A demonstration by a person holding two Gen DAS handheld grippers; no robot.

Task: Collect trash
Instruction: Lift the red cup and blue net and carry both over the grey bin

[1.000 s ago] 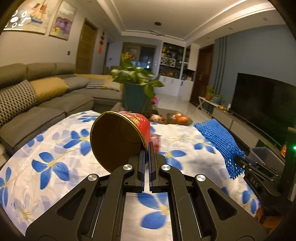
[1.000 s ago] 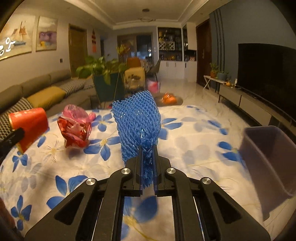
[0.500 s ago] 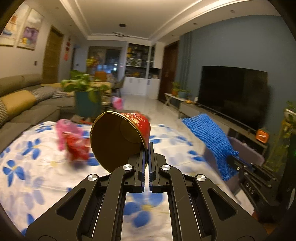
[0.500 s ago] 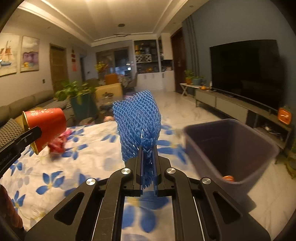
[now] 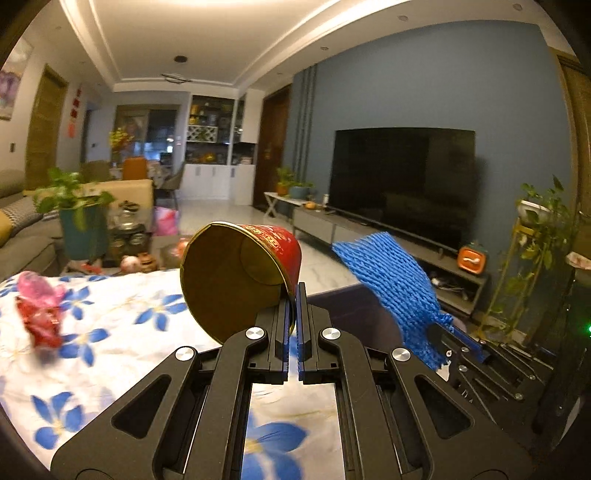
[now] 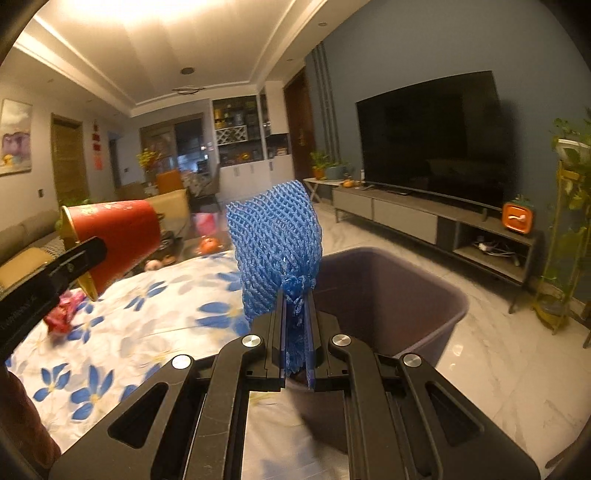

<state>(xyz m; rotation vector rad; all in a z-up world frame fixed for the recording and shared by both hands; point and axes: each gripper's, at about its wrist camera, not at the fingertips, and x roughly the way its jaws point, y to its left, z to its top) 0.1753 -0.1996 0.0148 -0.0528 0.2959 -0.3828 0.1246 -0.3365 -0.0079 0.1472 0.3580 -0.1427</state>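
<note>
With the left hand-held gripper (image 5: 294,295) pinching only the cup (image 5: 240,280) rim and the right hand-held gripper (image 6: 295,314) clamping the foam net (image 6: 275,251), either could miss the bin (image 6: 424,295) at two o'clock if released early.

Wall: blue-grey wall (image 5: 424,85), right of frame, behind my dark television (image 5: 402,184).
Floor: pale glossy marble floor (image 6: 498,354), lower right.
Furniture: low grey TV cabinet (image 6: 424,221); grey sofa (image 5: 22,247) far left.
Light: warm ceiling glow (image 6: 122,14), top.

I see the bin (image 6: 424,295) mouth open at frame centre-right; bare floor (image 6: 498,362) lies right of it, TV console (image 6: 443,225) behind.
</note>
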